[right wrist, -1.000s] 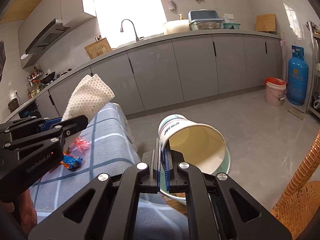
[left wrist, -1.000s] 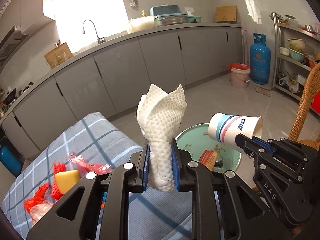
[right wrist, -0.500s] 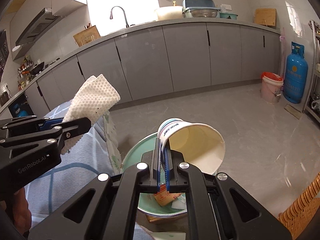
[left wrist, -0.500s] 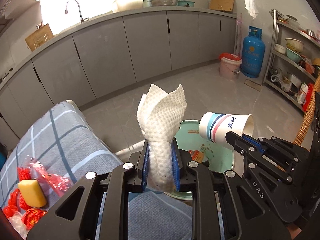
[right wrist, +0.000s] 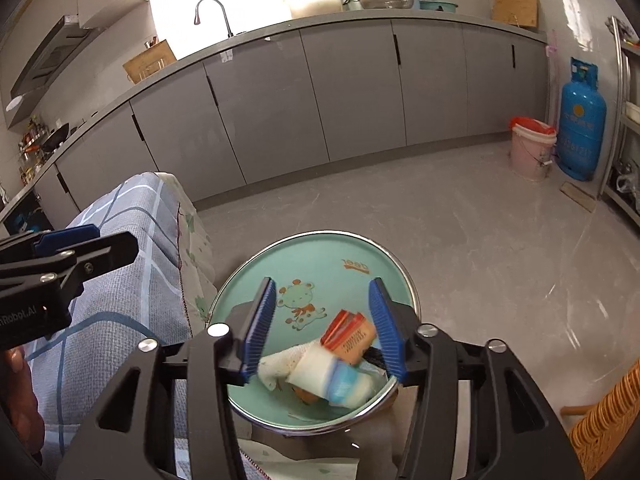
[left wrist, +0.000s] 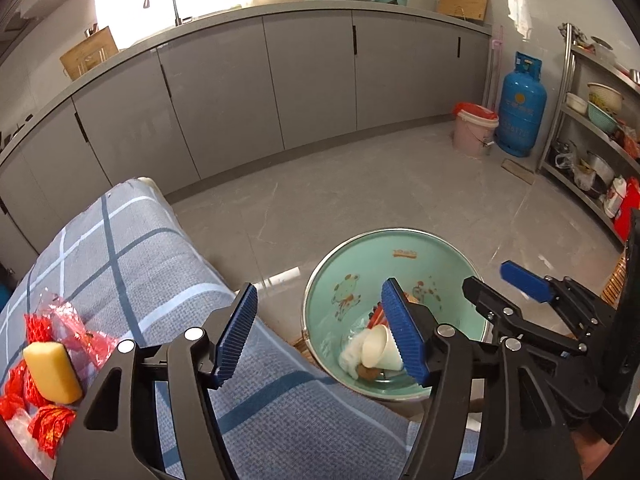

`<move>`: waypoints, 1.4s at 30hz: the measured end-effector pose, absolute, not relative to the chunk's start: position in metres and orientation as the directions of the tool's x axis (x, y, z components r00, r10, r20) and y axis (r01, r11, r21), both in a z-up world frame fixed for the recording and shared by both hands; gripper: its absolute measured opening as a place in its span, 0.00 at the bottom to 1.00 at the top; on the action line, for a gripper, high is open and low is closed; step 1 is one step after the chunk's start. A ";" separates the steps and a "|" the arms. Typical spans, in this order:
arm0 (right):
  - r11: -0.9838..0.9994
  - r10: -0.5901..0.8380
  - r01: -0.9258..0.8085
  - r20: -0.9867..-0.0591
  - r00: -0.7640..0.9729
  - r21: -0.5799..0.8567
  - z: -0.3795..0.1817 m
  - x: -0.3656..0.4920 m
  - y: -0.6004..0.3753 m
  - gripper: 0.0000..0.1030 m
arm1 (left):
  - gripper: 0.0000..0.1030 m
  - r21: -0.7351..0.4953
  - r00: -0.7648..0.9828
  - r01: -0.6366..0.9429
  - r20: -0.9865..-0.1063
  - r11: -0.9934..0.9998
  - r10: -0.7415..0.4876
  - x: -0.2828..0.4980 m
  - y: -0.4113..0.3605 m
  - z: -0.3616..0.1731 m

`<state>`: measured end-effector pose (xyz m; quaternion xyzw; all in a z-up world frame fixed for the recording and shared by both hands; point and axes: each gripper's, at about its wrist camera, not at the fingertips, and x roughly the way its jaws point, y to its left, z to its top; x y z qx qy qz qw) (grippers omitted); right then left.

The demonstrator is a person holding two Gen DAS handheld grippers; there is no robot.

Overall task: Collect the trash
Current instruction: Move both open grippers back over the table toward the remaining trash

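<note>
Blue gas cylinder [left wrist: 519,105] beside pink bucket [left wrist: 475,130].

Left claw [left wrist: 320,336] opening, empty, right claw [right wrist: 322,328] opening, empty

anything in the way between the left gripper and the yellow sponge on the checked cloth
Nothing visible blocks it. The yellow sponge lies exposed on top of red wrappers on the checked cloth, off to the left of the left gripper, whose jaws are opening with nothing between them.

Paper cup [right wrist: 336,380] on its side, white cloth [right wrist: 280,366], in basin [right wrist: 320,256]
</note>
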<state>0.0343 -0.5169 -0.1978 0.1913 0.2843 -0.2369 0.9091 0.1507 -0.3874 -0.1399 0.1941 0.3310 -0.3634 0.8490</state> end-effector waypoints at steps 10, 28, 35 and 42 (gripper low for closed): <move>0.770 -0.318 0.564 -0.588 0.744 0.297 -0.186 0.012 -0.490 0.66 | 0.80 0.131 0.596 0.691 -0.660 0.711 -0.458 0.130 -0.338 -0.126; 0.866 -0.234 0.430 -0.553 0.800 0.257 -0.153 0.039 -0.401 0.67 | 0.81 0.101 0.675 0.582 -0.613 0.807 -0.411 0.121 -0.240 -0.105; 0.897 -0.198 0.378 -0.554 0.809 0.231 -0.150 0.049 -0.368 0.67 | 0.81 0.131 0.736 0.515 -0.574 0.847 -0.359 0.122 -0.198 -0.093; 0.927 -0.162 0.318 -0.548 0.820 0.201 -0.146 0.056 -0.331 0.70 | 0.92 0.252 0.886 0.294 -0.435 0.922 -0.164 0.129 -0.130 -0.075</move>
